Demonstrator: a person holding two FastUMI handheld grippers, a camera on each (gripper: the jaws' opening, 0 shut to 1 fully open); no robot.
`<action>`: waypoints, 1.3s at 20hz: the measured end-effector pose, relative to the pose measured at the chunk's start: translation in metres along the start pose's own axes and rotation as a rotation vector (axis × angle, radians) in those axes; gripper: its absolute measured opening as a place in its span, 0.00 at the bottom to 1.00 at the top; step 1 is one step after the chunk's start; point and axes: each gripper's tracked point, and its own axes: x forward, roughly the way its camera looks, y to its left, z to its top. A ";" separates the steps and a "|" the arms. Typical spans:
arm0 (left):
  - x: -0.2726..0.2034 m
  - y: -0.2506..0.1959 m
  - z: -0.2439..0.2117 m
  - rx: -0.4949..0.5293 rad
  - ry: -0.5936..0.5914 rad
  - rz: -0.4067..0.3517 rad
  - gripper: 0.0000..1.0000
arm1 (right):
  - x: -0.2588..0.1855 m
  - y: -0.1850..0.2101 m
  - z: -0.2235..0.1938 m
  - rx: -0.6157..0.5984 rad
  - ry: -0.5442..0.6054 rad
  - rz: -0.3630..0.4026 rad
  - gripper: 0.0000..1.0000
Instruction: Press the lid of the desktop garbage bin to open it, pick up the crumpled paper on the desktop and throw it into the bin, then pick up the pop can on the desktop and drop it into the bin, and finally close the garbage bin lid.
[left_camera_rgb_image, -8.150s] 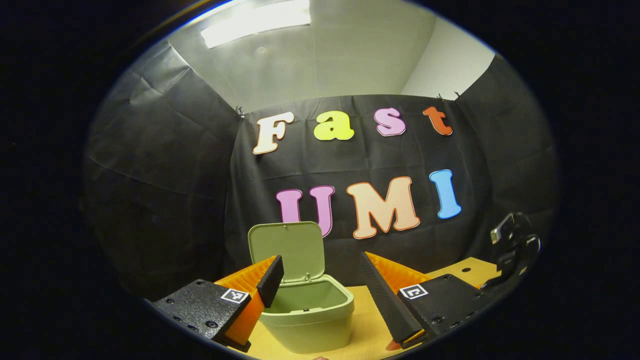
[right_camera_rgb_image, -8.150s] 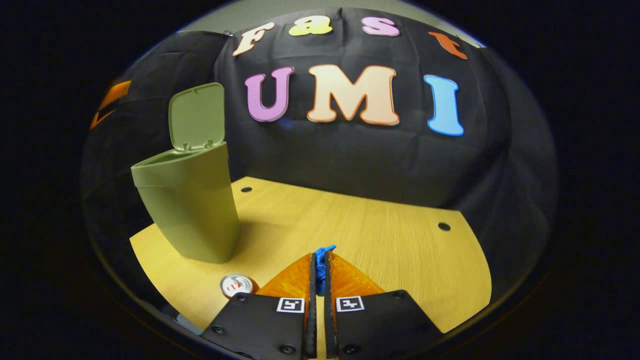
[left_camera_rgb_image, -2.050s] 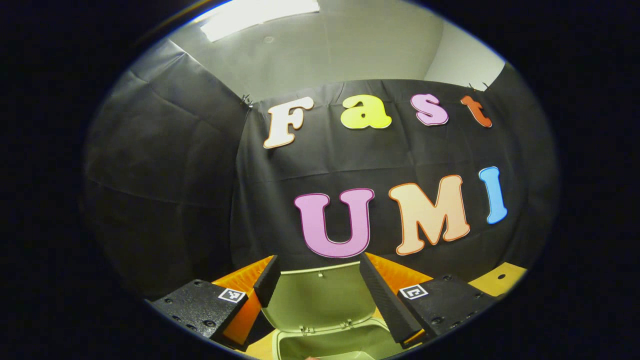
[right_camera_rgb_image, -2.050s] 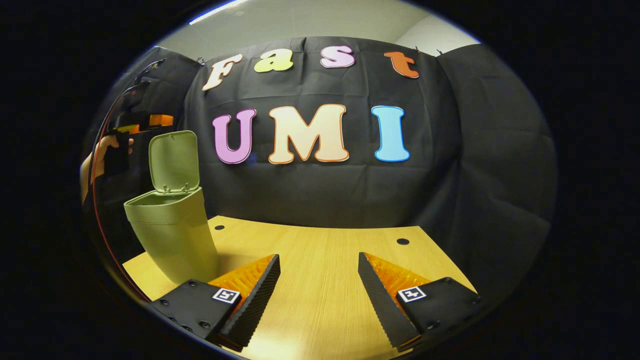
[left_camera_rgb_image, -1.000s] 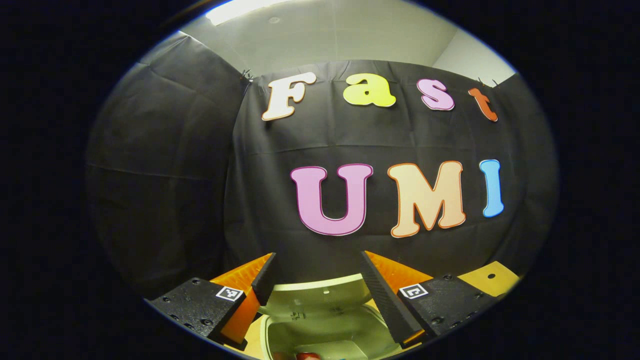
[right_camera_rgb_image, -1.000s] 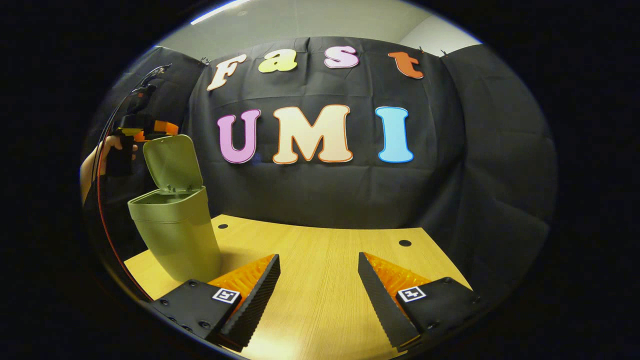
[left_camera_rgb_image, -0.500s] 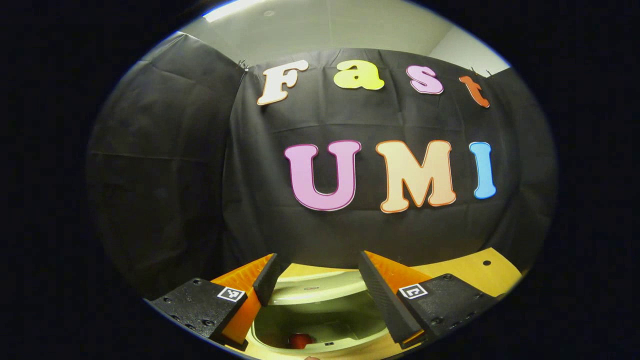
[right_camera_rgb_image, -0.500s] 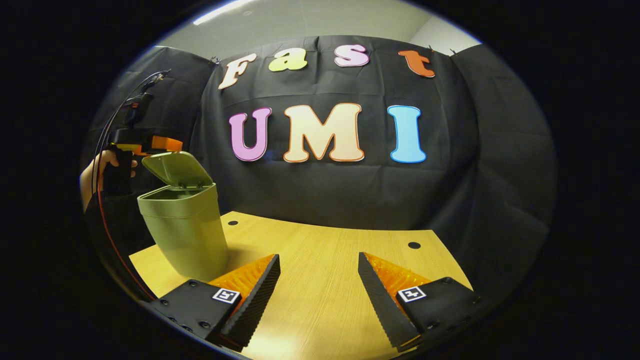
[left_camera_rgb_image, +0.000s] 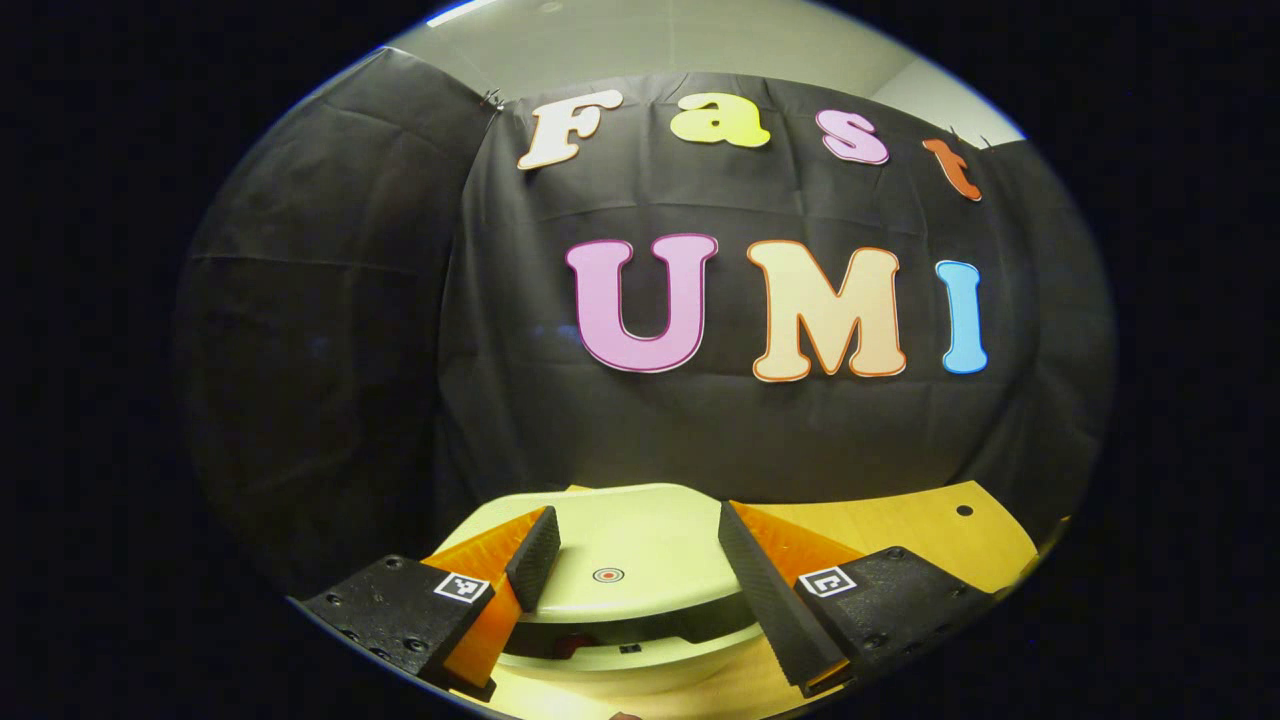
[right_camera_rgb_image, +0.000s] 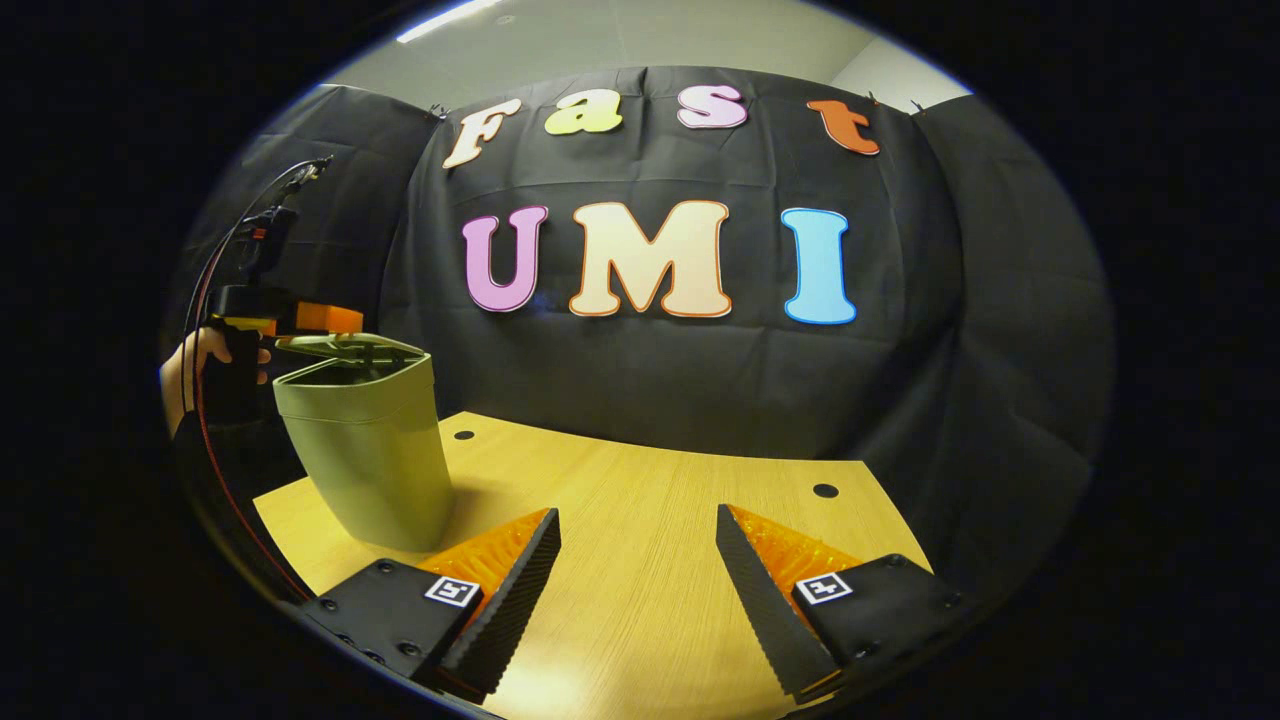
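The green bin (right_camera_rgb_image: 370, 470) stands at the table's left side. Its lid (left_camera_rgb_image: 630, 555) is tipped far down, with a narrow dark gap left above the rim. My left gripper (left_camera_rgb_image: 630, 545) is open and its fingers rest on the lid top, either side of a small round mark. In the right gripper view the left gripper (right_camera_rgb_image: 315, 320) sits on the lid (right_camera_rgb_image: 345, 348), held by a hand (right_camera_rgb_image: 205, 350). A bit of red shows through the gap inside the bin (left_camera_rgb_image: 570, 645). My right gripper (right_camera_rgb_image: 638, 545) hangs open over the bare table, to the right of the bin.
The wooden table (right_camera_rgb_image: 650, 500) runs right of the bin, with small holes (right_camera_rgb_image: 825, 490) near its back edge. Black cloth walls close in behind and at both sides. A cable (right_camera_rgb_image: 215, 300) loops up from the left gripper.
The lid swung from upright to nearly flat as my left gripper pushed it down. Before that, the right gripper's blue paper and the can left the table. The right gripper is open now.
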 end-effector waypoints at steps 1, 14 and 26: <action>0.001 0.000 -0.005 -0.005 0.010 0.000 0.96 | 0.001 0.000 -0.001 0.001 0.002 0.002 0.99; -0.004 0.001 -0.044 0.073 0.007 0.014 0.95 | 0.009 0.008 -0.002 0.011 0.007 0.017 0.99; -0.010 -0.005 -0.036 0.097 -0.047 -0.047 0.96 | -0.001 0.003 0.035 0.062 -0.089 0.004 0.98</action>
